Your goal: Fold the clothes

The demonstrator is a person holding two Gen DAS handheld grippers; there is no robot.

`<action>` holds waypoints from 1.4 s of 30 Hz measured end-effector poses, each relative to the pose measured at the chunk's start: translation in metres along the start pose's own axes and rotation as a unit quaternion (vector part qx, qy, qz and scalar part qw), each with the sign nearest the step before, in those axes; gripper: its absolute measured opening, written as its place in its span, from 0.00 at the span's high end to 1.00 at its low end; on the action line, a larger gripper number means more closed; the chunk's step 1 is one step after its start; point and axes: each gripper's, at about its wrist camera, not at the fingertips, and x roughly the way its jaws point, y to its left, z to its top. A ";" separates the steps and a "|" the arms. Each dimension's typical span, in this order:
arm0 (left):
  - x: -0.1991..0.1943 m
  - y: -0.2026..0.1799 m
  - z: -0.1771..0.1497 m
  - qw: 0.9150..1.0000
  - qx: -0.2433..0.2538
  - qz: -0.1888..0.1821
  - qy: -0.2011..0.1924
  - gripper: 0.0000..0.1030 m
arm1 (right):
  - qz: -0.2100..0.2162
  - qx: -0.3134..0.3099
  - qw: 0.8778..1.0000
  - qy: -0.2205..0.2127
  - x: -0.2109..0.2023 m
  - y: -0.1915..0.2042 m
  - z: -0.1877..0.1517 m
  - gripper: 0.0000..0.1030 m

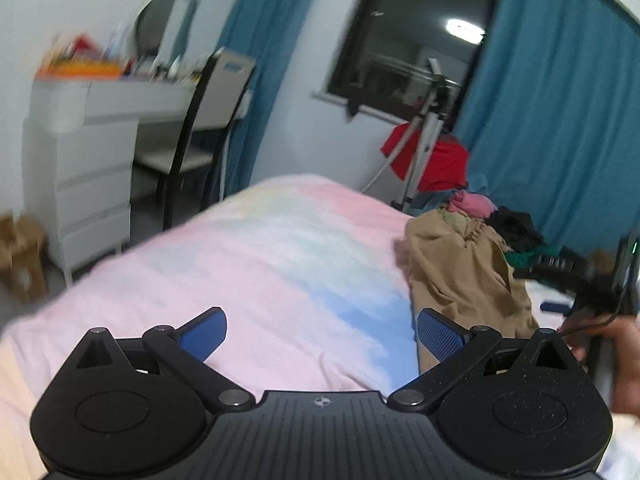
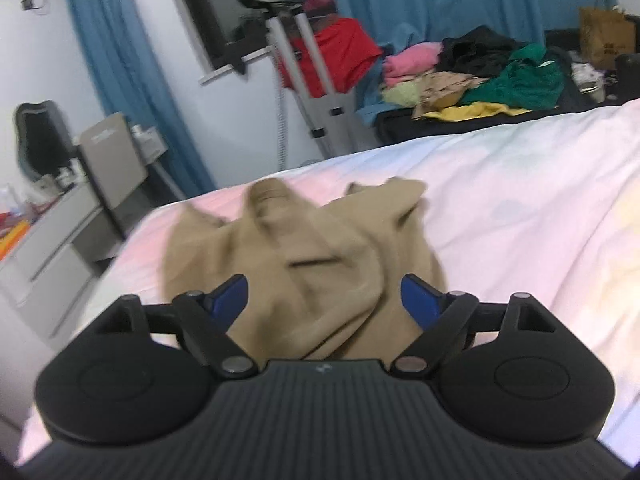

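A crumpled tan garment point(image 2: 312, 256) lies on the pastel pink and blue bedspread point(image 2: 520, 208). My right gripper point(image 2: 324, 300) is open and hovers just above its near edge, blue pads on either side of the cloth. In the left wrist view the same tan garment point(image 1: 460, 272) lies to the right. My left gripper point(image 1: 320, 334) is open and empty over the bare bedspread point(image 1: 260, 248), left of the garment. The right gripper point(image 1: 560, 306) shows at the far right edge of that view, held in a hand.
A pile of pink, black, green and yellow clothes point(image 2: 480, 76) lies beyond the bed's far side. A garment steamer stand point(image 2: 304, 80) with a red garment stands near the window. A white dresser point(image 1: 88, 168) and a chair point(image 1: 200, 128) stand left of the bed.
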 end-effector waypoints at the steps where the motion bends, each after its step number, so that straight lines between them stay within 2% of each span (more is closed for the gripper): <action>1: -0.002 -0.005 -0.001 1.000 0.010 -0.003 0.000 0.01 | 0.003 -0.009 1.000 0.000 -0.013 0.009 0.002 0.18; 4: -0.011 -0.017 -0.004 0.999 0.037 -0.010 0.002 0.01 | 0.013 -0.048 0.999 -0.018 -0.059 0.028 -0.004 0.18; 8: -0.035 -0.036 -0.010 0.996 0.090 -0.008 -0.014 0.01 | 0.027 -0.080 0.996 -0.031 -0.123 0.047 -0.021 0.18; 14: -0.065 -0.054 -0.023 0.994 0.105 -0.029 -0.013 0.01 | 0.038 -0.088 0.994 -0.054 -0.220 0.055 -0.051 0.18; 18: -0.081 -0.069 -0.030 0.993 0.108 -0.045 0.000 0.01 | 0.046 -0.076 0.992 -0.084 -0.272 0.043 -0.080 0.18; 21: -0.096 -0.081 -0.036 0.991 0.122 -0.061 -0.005 0.01 | 0.030 -0.064 0.992 -0.104 -0.293 0.023 -0.120 0.17; 23: -0.103 -0.087 -0.043 0.988 0.137 -0.070 -0.005 0.01 | 0.010 -0.059 0.995 -0.079 -0.293 0.014 -0.140 0.17; 25: -0.107 -0.094 -0.051 0.985 0.152 -0.076 -0.001 0.01 | -0.009 -0.063 0.996 -0.059 -0.293 0.009 -0.150 0.18; 28: -0.101 -0.098 -0.059 0.984 0.160 -0.074 0.022 0.01 | -0.004 -0.054 0.997 -0.063 -0.294 0.004 -0.145 0.18; 29: -0.098 -0.097 -0.060 0.985 0.156 -0.072 0.032 0.01 | -0.005 -0.054 0.996 -0.066 -0.293 0.004 -0.145 0.18; 32: -0.083 -0.078 -0.057 0.989 0.104 -0.063 0.087 0.01 | -0.007 -0.050 0.996 -0.071 -0.292 0.003 -0.145 0.18; 33: -0.073 -0.067 -0.056 0.988 0.078 -0.049 0.125 0.01 | -0.006 -0.048 0.997 -0.068 -0.292 0.002 -0.146 0.18; 35: -0.053 -0.043 -0.055 0.980 0.026 -0.021 0.196 0.05 | -0.005 -0.043 0.997 -0.063 -0.292 0.000 -0.148 0.18; 39: -0.039 -0.001 -0.054 0.971 -0.070 0.006 0.228 0.05 | 0.000 -0.022 0.998 -0.058 -0.294 -0.007 -0.150 0.18; 42: -0.034 0.015 -0.058 0.964 -0.116 0.021 0.240 0.05 | 0.002 -0.007 0.999 -0.052 -0.291 -0.013 -0.150 0.18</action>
